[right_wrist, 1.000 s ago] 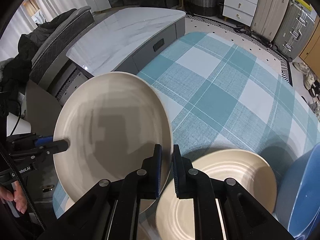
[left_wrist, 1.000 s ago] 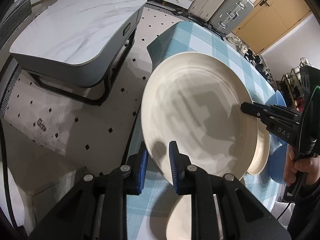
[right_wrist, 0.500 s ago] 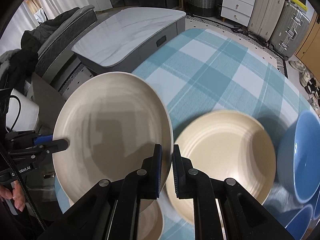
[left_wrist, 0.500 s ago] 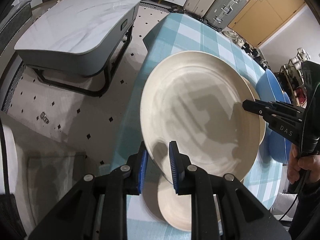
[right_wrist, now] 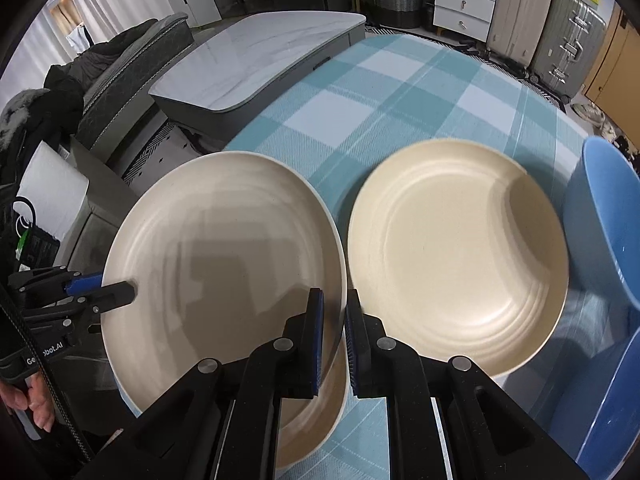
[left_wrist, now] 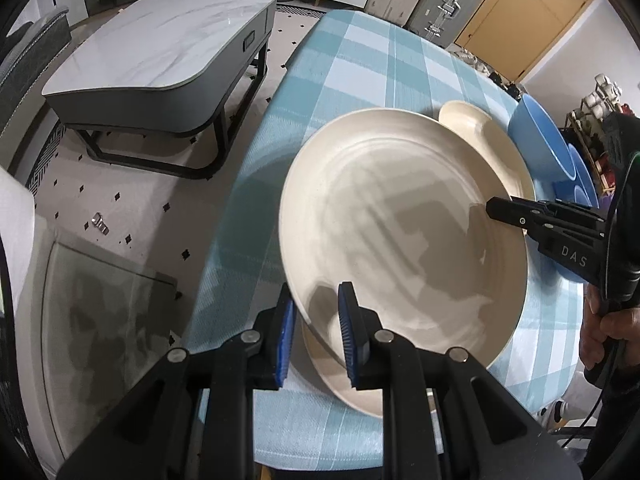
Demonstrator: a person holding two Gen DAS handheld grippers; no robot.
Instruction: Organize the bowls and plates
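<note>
A large cream plate is held in the air over the table's near-left corner. My left gripper is shut on one edge of it and my right gripper is shut on the opposite edge. Under it a second cream plate lies on the cloth, mostly hidden. A third cream plate lies to the right. Blue bowls stand beyond it.
The table has a blue and white checked cloth. A grey marble-topped coffee table stands on the floor to the left. Suitcases and a white drawer unit line the far wall.
Both grippers have carried the held plate upward and away from the third plate, which now shows fully to its right. More of the plate underneath is uncovered.
</note>
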